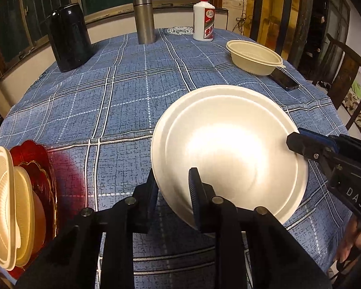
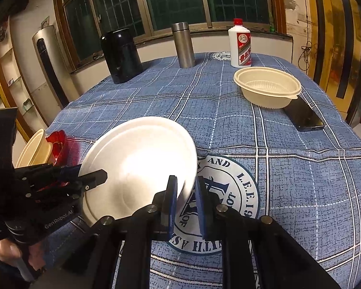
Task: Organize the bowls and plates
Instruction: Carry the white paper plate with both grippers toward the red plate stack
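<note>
A white plate (image 1: 228,149) (image 2: 137,159) hangs tilted above the blue checked tablecloth (image 1: 113,110), between both grippers. My left gripper (image 1: 174,192) has the plate's near-left rim between its fingers with a gap showing, so it stands open. In the right wrist view the left gripper (image 2: 96,177) reaches onto the plate from the left. My right gripper (image 2: 186,200) is shut on the opposite rim, and it shows at the plate's right edge (image 1: 298,141). A cream plastic bowl (image 1: 255,57) (image 2: 267,86) sits at the far right. More cream bowls (image 1: 2,192) and a red plate (image 1: 36,163) stand on edge at the left.
A black jug (image 1: 69,38), a steel flask (image 1: 144,19) and a white bottle with a red cap (image 1: 203,21) stand along the far edge. A dark phone (image 1: 284,79) lies beside the cream bowl. A wooden chair (image 1: 344,77) stands at the right.
</note>
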### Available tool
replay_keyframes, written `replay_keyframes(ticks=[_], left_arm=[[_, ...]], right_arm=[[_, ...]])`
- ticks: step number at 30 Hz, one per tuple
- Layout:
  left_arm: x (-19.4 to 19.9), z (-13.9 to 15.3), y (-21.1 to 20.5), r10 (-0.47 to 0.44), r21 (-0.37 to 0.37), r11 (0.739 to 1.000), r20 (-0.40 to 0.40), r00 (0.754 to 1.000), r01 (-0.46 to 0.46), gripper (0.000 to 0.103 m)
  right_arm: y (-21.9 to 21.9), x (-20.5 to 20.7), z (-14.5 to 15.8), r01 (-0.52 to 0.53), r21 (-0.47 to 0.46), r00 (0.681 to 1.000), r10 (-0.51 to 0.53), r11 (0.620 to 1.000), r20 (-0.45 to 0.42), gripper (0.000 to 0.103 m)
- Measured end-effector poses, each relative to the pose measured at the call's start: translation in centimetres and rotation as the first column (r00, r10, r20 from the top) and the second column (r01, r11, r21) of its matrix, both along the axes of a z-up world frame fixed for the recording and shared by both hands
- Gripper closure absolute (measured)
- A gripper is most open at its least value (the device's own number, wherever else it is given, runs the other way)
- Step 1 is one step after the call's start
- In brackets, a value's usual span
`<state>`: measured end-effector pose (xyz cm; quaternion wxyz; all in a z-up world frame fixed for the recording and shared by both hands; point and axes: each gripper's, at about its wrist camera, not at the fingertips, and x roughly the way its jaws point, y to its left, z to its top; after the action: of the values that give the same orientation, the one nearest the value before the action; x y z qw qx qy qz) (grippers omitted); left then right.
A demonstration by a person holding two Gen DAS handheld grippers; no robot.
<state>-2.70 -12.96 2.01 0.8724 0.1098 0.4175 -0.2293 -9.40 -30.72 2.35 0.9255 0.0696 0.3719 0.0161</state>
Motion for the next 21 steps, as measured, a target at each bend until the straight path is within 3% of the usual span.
replay_keyframes(ticks=[21], left_arm=[[-0.7,2.5,2.1,0.031,-0.025,0.999,0.078,0.996,-0.029,0.081]], right_arm=[[1.8,-0.1,2.2,-0.023,-0.046,0.998,0.026,0.999,0.052,0.088]])
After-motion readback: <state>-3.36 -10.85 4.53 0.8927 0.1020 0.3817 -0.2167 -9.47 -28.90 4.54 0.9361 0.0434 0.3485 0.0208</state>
